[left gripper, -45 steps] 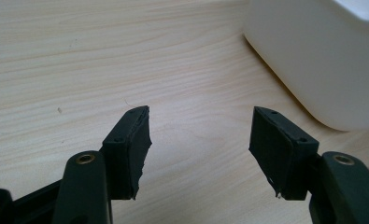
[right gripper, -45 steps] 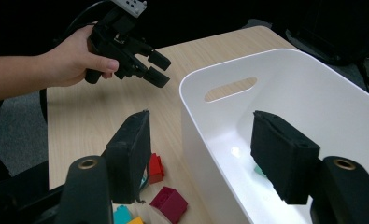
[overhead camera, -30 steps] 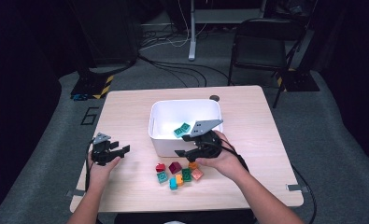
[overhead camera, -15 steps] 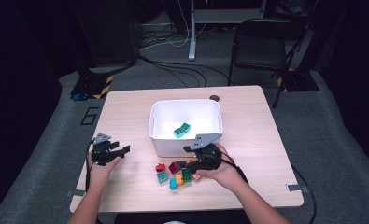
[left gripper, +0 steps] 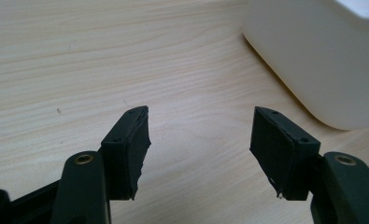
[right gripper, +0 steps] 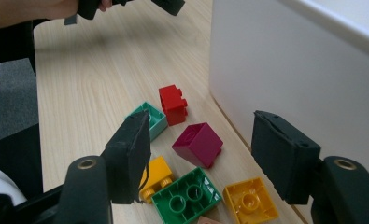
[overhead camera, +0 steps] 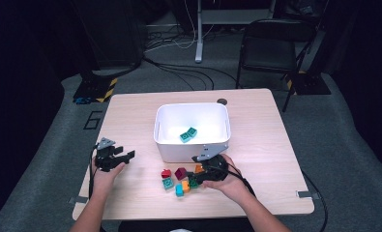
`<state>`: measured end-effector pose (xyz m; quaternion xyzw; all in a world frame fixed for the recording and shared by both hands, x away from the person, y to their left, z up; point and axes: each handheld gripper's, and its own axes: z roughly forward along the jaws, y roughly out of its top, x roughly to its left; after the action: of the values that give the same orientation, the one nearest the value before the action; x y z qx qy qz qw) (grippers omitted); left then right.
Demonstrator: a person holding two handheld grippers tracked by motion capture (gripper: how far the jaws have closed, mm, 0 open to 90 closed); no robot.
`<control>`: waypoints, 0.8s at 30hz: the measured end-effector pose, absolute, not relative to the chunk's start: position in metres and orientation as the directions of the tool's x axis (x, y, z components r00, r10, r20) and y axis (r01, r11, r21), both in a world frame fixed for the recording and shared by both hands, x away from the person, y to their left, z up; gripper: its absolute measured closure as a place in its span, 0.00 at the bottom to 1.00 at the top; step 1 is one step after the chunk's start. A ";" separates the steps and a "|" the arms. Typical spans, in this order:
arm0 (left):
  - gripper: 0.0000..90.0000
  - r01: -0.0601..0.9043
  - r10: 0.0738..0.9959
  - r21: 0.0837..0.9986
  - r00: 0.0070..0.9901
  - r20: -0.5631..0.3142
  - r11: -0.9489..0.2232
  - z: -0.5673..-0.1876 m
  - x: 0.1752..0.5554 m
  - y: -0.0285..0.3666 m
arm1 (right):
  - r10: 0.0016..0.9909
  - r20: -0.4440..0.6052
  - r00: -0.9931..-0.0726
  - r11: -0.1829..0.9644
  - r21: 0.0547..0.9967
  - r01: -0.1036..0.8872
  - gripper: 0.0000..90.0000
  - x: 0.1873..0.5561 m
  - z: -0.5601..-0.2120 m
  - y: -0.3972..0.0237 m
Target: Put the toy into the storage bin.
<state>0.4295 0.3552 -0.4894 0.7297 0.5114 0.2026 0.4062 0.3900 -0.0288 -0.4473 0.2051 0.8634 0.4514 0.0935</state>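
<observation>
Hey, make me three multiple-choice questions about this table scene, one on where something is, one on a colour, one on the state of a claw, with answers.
1. Where do the loose bricks lie?
A. inside the bin
B. on the table in front of the bin
C. on the floor

2. What colour are the two bricks in the bin?
A. teal
B. red
C. yellow

3. How is the left claw?
A. shut on a brick
B. open, nothing between its jaws
C. shut on the bin's rim

Answers:
1 B, loose bricks sit before the white bin.
2 A, teal bricks lie inside.
3 B, left claw has only bare table between its jaws.
</observation>
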 end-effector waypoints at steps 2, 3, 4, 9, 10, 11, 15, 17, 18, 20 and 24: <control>0.40 0.578 0.912 0.802 0.395 -0.113 -0.151 -0.490 0.430 0.355 | 0.437 0.015 -0.899 0.513 0.817 0.263 0.41 0.390 -0.451 -0.028; 0.40 0.577 0.912 0.802 0.394 -0.111 -0.151 -0.490 0.430 0.355 | 0.436 0.010 -0.900 0.517 0.816 0.260 0.41 0.390 -0.453 -0.028; 0.40 0.578 0.913 0.802 0.392 -0.110 -0.152 -0.490 0.430 0.355 | 0.444 0.016 -0.896 0.512 0.816 0.268 0.41 0.390 -0.454 -0.028; 0.39 0.580 0.915 0.800 0.389 -0.110 -0.150 -0.491 0.430 0.356 | 0.425 0.023 -0.905 0.526 0.808 0.268 0.42 0.390 -0.465 -0.026; 0.38 0.581 0.915 0.799 0.389 -0.108 -0.153 -0.491 0.430 0.356 | 0.421 0.023 -0.907 0.531 0.804 0.268 0.42 0.390 -0.467 -0.026; 0.38 0.580 0.915 0.800 0.389 -0.107 -0.153 -0.491 0.430 0.356 | 0.414 0.022 -0.910 0.536 0.802 0.264 0.42 0.390 -0.469 -0.026; 0.38 0.582 0.914 0.796 0.393 -0.095 -0.168 -0.491 0.431 0.355 | 0.382 0.040 -0.923 0.553 0.790 0.264 0.48 0.388 -0.477 -0.023; 0.37 0.581 0.915 0.796 0.393 -0.092 -0.169 -0.492 0.431 0.354 | 0.365 0.031 -0.931 0.565 0.787 0.248 0.50 0.387 -0.480 -0.020; 0.37 0.580 0.915 0.797 0.393 -0.092 -0.168 -0.492 0.431 0.354 | 0.353 0.032 -0.935 0.567 0.788 0.241 0.50 0.387 -0.481 -0.019; 0.37 0.580 0.915 0.797 0.393 -0.092 -0.169 -0.492 0.431 0.354 | 0.346 0.034 -0.938 0.576 0.781 0.241 0.51 0.385 -0.483 -0.017; 0.37 0.581 0.915 0.796 0.393 -0.094 -0.168 -0.492 0.431 0.354 | 0.312 0.017 -0.950 0.601 0.771 0.212 0.52 0.384 -0.488 -0.012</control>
<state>0.4306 0.3539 -0.4922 0.7347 0.5090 0.2103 0.3961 0.3843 -0.0125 -0.4878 0.1467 0.8927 0.4220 0.0597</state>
